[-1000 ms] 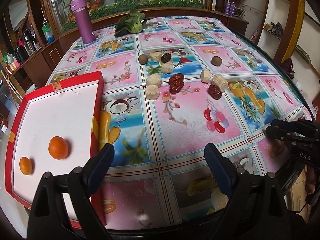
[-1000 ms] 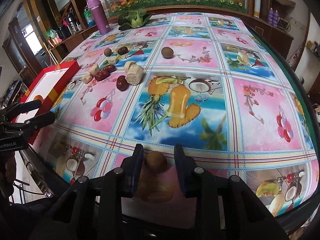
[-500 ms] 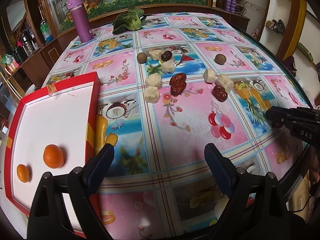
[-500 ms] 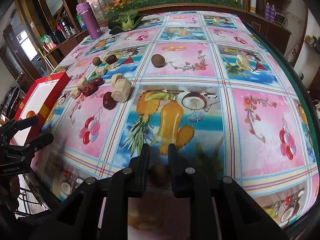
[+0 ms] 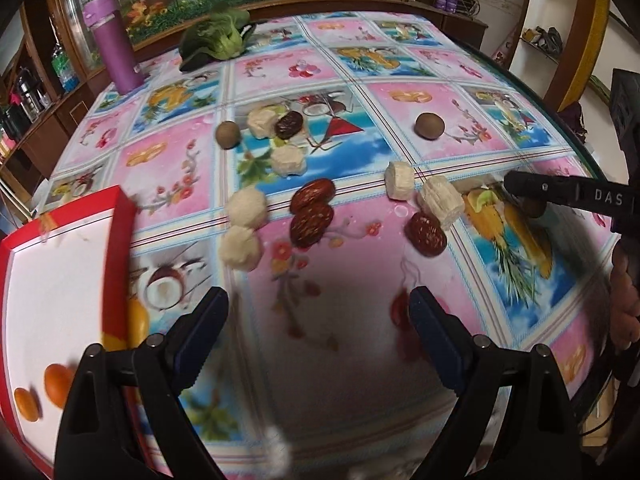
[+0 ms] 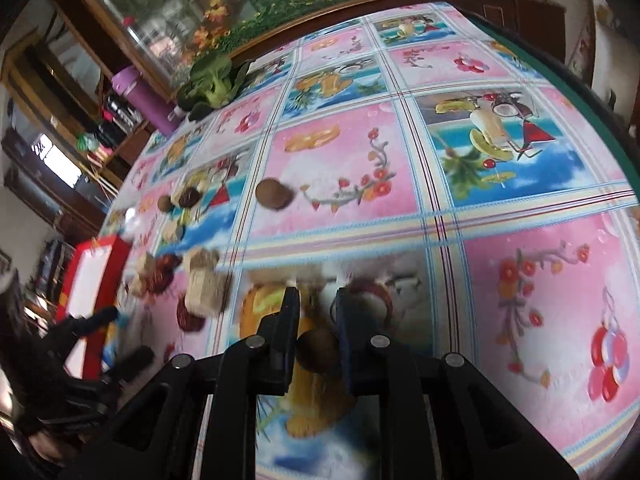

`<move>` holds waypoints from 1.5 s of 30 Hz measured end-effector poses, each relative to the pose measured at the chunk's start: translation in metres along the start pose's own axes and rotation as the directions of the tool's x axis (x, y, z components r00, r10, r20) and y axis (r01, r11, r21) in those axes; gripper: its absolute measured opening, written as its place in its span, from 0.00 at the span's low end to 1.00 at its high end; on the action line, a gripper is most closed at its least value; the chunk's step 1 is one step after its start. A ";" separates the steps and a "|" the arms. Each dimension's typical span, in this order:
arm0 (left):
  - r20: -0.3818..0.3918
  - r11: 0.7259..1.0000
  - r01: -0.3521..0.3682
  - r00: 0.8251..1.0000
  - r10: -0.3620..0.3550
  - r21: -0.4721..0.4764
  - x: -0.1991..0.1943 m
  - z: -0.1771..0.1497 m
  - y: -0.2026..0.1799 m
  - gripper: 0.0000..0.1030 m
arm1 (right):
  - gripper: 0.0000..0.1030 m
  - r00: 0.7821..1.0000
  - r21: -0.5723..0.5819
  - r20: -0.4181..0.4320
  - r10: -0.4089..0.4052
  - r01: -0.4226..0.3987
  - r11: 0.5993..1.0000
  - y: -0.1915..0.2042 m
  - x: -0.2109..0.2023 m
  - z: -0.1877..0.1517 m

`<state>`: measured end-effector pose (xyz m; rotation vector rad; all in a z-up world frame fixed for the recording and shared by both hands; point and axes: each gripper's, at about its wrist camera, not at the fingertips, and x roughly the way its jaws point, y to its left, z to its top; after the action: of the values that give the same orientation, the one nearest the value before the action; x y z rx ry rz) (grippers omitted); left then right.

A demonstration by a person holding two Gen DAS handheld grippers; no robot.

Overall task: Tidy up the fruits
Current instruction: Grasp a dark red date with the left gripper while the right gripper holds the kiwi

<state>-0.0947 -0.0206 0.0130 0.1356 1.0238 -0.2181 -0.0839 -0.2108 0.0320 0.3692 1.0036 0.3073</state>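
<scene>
My right gripper [image 6: 316, 300] is shut on a small round brown fruit [image 6: 316, 350], held above the printed tablecloth. My left gripper [image 5: 318, 304] hangs open over the cloth with nothing between its fingers. Ahead of it lie several red dates [image 5: 311, 224], pale cut pieces [image 5: 240, 247] and two loose brown fruits [image 5: 429, 125]. A red-rimmed white tray [image 5: 116, 236] sits at the left with two oranges [image 5: 58, 384] in it. In the left wrist view the right gripper [image 5: 516, 188] comes in from the right, near a pale piece [image 5: 440, 200].
A purple bottle [image 5: 114, 58] and a leafy green vegetable [image 5: 218, 40] stand at the table's far side. The round table's dark edge [image 6: 588, 92] curves along the right. Wooden cabinets and a flowered glass panel stand behind.
Both grippers have moved forward over the table toward the scattered fruit. The right gripper has kept the brown fruit and swung left. The tray slid toward the left edge of the left wrist view.
</scene>
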 end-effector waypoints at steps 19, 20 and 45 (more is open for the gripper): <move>0.037 0.998 0.058 0.998 -0.058 0.023 0.021 0.029 -0.030 0.55 | 0.16 0.997 -0.047 0.026 0.070 -0.069 0.996 0.005 0.006 0.002; 0.042 0.998 0.052 0.998 -0.053 0.030 0.020 0.029 -0.031 0.52 | 0.16 0.997 -0.047 0.026 0.070 -0.069 0.996 0.004 0.006 0.002; 0.075 0.995 0.059 0.995 -0.064 0.074 0.016 0.027 -0.025 0.27 | 0.16 0.994 -0.215 0.092 -0.054 0.073 0.974 0.057 0.006 -0.015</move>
<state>-0.0702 -0.0530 0.0128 0.1601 0.9442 -0.3144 -0.0989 -0.1547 0.0454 0.1497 0.8858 0.3376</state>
